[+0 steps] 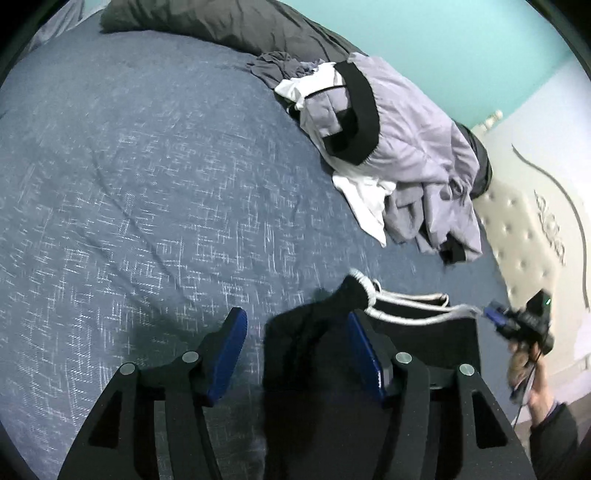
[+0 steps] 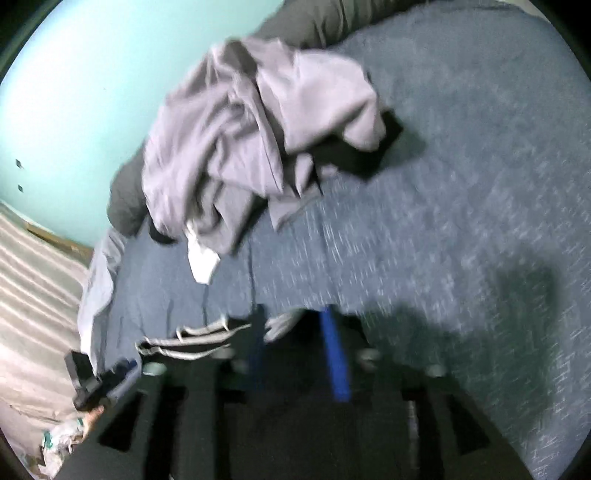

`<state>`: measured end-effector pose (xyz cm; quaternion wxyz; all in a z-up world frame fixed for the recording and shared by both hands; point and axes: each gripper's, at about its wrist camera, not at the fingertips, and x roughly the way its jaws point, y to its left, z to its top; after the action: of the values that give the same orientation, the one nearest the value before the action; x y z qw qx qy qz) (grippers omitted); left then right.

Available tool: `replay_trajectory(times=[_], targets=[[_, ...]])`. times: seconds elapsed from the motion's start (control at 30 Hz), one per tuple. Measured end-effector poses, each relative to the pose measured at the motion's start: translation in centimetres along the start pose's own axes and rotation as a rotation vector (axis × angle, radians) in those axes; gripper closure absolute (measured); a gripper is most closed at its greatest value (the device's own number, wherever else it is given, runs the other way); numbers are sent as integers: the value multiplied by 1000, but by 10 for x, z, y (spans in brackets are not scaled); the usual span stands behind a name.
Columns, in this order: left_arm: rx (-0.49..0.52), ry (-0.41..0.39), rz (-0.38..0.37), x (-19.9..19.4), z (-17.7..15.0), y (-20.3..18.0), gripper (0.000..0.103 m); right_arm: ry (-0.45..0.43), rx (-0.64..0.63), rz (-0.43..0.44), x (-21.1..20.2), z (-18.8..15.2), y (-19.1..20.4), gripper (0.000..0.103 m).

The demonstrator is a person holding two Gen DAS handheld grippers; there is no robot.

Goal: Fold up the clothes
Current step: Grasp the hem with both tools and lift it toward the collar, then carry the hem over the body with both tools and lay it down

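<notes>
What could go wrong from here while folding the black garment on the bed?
The white drawstrings trail toward the right gripper and could snag. The black garment lies bunched by the open left gripper, so a fold may crease. The clothes pile sits close and might tangle.

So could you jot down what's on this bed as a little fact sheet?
surface: blue flecked bedspread
being folded: black garment with white drawstrings, flat at the near edge
waiting: heap of lilac, white and black clothes further back
left tool: open, one pad beside the black garment's raised fold
right tool: blurred, looks open over the garment
behind: dark grey pillow, turquoise wall
</notes>
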<state>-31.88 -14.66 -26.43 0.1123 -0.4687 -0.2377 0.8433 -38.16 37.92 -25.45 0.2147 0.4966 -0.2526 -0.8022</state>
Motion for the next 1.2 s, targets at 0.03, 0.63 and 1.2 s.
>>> replay_trajectory(times=[0.03, 0.63, 1.2], targets=[[9, -3, 2, 0, -1, -2, 42, -19, -5, 9, -6, 2, 2, 62], [169, 22, 47, 42, -3, -22, 96, 97, -347, -285, 64, -22, 3, 74], [70, 0, 96, 44, -1, 5, 96, 17, -393, -384, 71, -6, 8, 97]])
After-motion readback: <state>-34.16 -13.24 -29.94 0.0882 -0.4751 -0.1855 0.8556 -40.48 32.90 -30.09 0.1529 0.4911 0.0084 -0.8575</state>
